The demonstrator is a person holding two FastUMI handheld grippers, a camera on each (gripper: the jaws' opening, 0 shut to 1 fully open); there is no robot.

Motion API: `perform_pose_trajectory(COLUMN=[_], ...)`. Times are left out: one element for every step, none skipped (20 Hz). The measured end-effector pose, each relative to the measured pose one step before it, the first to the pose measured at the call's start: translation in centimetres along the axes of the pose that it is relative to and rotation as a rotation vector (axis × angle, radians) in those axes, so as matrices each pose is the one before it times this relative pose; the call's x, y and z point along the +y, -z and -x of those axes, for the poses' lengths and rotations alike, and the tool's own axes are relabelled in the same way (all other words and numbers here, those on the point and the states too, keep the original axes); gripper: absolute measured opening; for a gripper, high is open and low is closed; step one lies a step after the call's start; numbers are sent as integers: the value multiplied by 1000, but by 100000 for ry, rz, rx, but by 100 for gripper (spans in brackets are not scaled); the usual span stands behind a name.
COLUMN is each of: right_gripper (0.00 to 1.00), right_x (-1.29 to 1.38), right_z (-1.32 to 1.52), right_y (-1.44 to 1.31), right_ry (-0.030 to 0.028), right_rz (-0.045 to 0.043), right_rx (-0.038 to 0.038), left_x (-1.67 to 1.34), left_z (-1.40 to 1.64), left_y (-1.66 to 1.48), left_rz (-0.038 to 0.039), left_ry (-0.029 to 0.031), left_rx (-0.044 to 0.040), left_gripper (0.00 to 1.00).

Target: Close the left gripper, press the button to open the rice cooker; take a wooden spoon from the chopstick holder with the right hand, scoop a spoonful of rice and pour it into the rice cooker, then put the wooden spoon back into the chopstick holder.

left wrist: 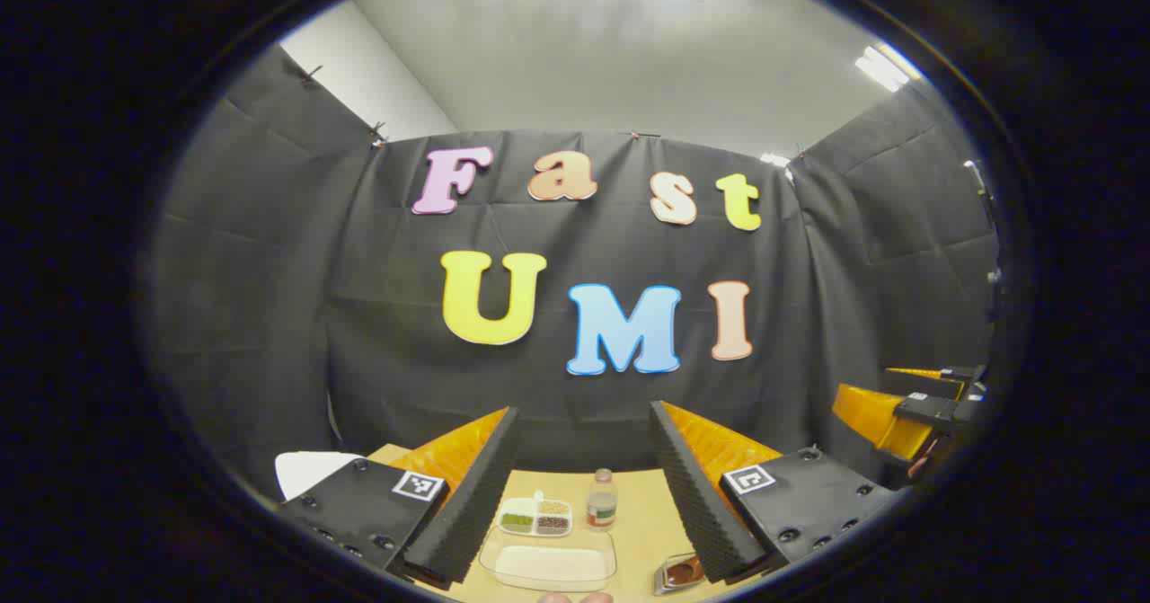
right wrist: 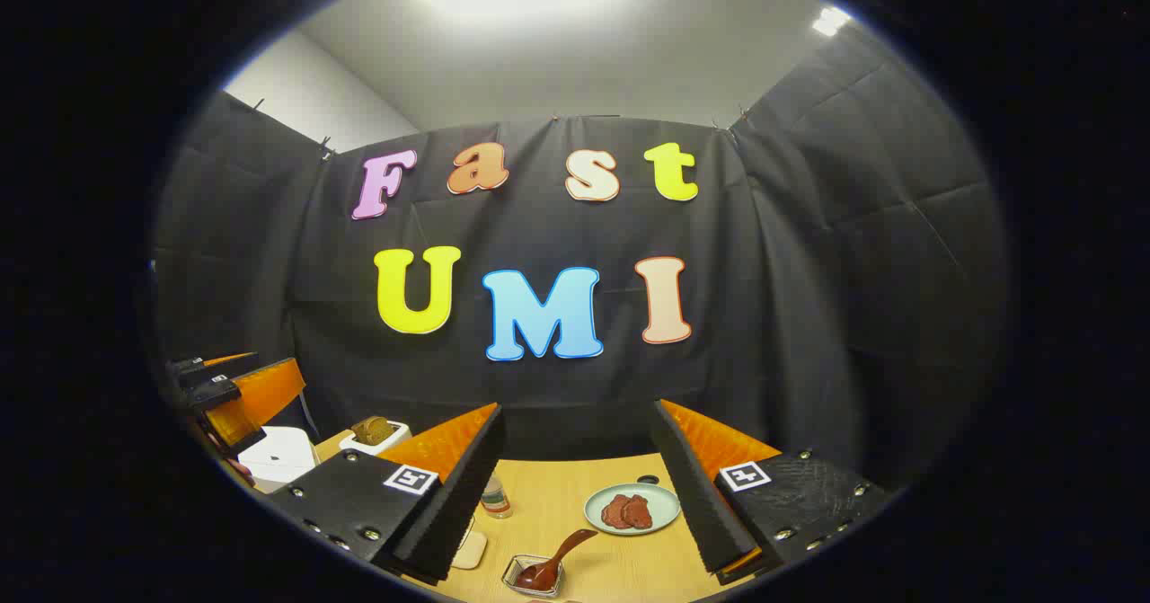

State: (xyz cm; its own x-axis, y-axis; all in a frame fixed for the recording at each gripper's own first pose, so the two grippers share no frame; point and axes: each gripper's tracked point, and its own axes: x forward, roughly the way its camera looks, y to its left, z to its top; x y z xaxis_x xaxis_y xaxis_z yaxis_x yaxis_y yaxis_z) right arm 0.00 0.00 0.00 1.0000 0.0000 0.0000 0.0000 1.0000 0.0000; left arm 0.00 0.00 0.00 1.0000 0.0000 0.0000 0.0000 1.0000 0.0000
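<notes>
My left gripper (left wrist: 584,414) is held above the near side of the table, open, with nothing between its fingers. Below it lies a clear tray of white rice (left wrist: 555,563). A corner of the white rice cooker (left wrist: 310,468) shows at the left, its lid down. My right gripper (right wrist: 578,412) is also open and empty, high over the table. Under it a wooden spoon (right wrist: 564,552) leans in a small clear holder (right wrist: 532,576), bowl down. That holder (left wrist: 680,572) also sits right of the rice tray. The rice cooker (right wrist: 278,456) stands at the far left of the right gripper view.
A divided dish of beans (left wrist: 535,517) and a small bottle (left wrist: 601,501) stand behind the rice tray. A pale plate with red meat (right wrist: 632,509) sits right of the spoon. A white toaster with bread (right wrist: 375,432) stands behind the cooker. The wooden table (right wrist: 575,495) ends at the black cloth wall.
</notes>
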Motion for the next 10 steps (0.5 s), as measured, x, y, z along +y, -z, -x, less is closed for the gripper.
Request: perform_pose_trajectory(right_gripper=[98,98,98,98,98,98,98,98,98,98], right_x=[223,222,186,508,452,75,291,111,53,143], right_z=[-39,-12,-97,10,101,-51,-10,-54,-78,-39], right_y=[-509,-467,4,-1,-76,-219,-69,-127,-156,-151], right_ry=[728,917,1185,-149,479,699,-5,455,262,6], right_rz=[1081,673,301,-60,119,263,332,310,78,20], right_rx=[-1249,-1491,-241,132,-102,-315,-122,-221,-234,-293], left_x=[-72,-11,284,46,88,373,584,425,382,479], left_z=[-122,-64,129,-6,-101,-121,-174,-233,-171,-169], left_y=[-382,-164,301,50,65,33,265,-31,-73,-155], left_rz=[-1289,-2525,-1604,697,1890,1464,574,139,243,-363], left_ry=[1942,1283,5,659,-107,-312,-371,-31,138,-177], left_rx=[-737,468,849,596,498,756,1212,482,-121,-192], left_gripper=[94,97,97,97,97,97,97,97,98,97])
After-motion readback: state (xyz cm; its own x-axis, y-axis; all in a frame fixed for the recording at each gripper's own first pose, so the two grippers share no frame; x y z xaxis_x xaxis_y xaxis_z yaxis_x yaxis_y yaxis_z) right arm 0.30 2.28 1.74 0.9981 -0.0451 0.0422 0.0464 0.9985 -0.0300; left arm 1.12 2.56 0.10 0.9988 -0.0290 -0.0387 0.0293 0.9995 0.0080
